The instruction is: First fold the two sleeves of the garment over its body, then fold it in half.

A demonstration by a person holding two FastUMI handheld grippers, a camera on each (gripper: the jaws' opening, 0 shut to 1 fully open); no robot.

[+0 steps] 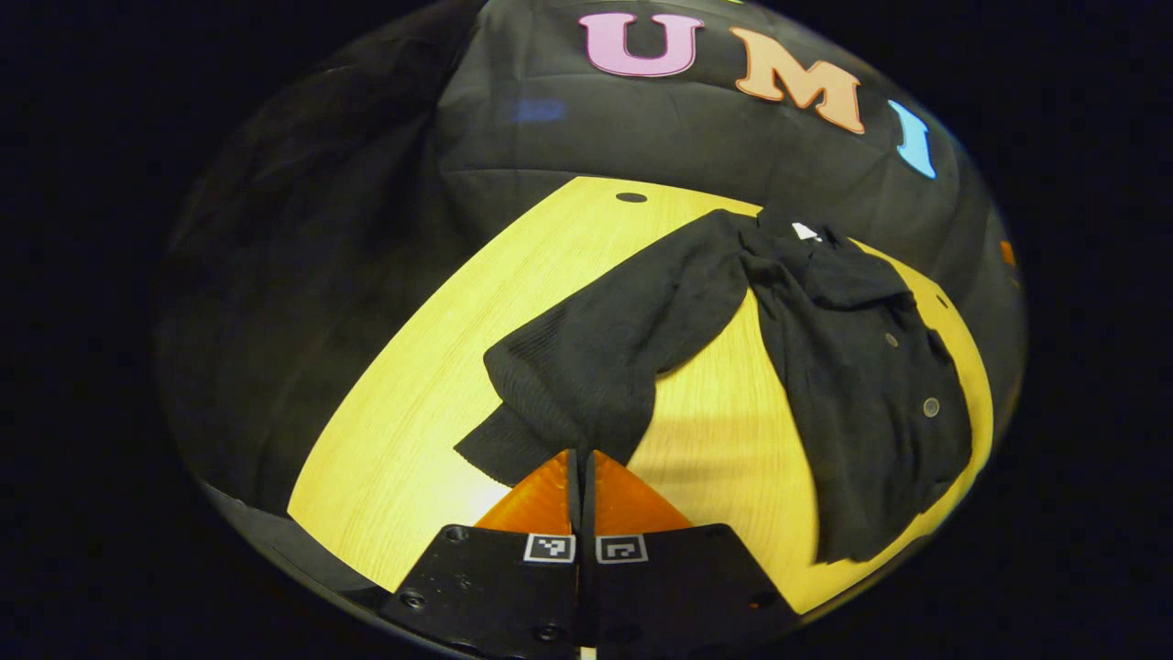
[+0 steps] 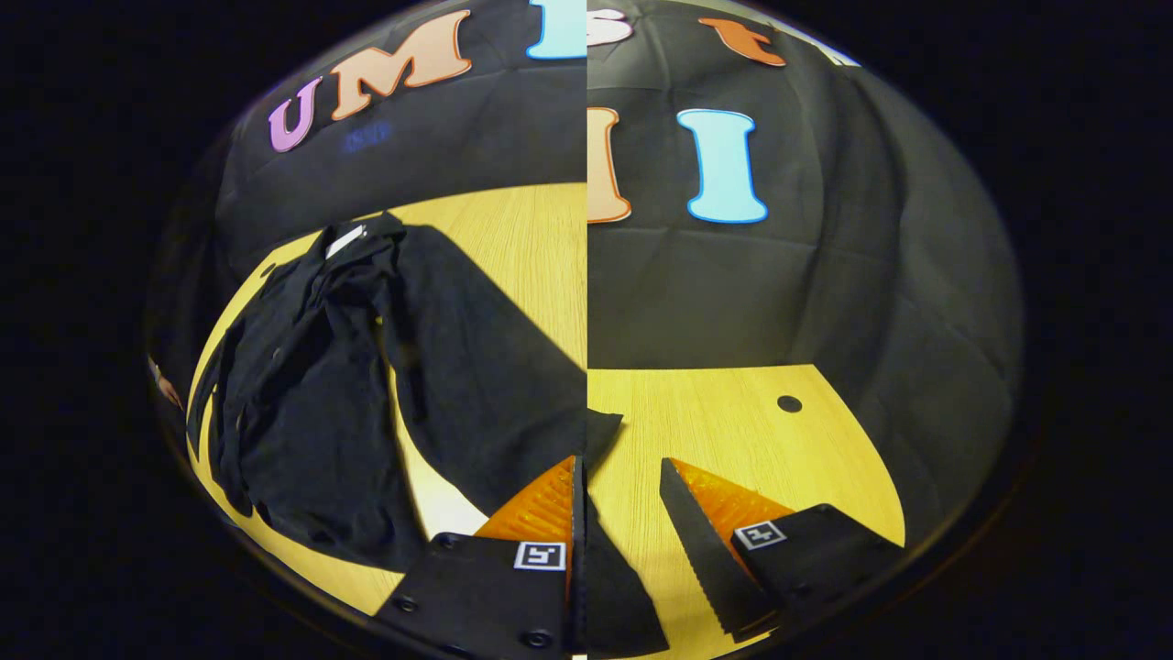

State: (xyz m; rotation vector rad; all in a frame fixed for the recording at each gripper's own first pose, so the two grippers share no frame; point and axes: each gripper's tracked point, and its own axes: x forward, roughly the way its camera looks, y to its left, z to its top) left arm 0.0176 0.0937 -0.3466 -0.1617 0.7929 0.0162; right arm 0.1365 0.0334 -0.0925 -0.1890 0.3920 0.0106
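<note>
Dim booth; light falls from above onto the pale yellow wood-grain tabletop (image 1: pixel 440 367), brightest surface in both views. Black knit garment (image 1: pixel 852 385) swallows detail, folds barely readable. Soft shadow on the tabletop beside the garment. Strong fisheye bending toward edges. Right gripper view shows a vertical seam, halves mismatched.

Garment (image 1: pixel 852 385) spread on the table (image 1: pixel 431 385) — one sleeve (image 1: pixel 605 357) stretched out leftward, its cuff nearest, body at right.

Wood table (image 1: pixel 431 385) w/ black garment (image 1: pixel 852 385) lying on it.
</note>
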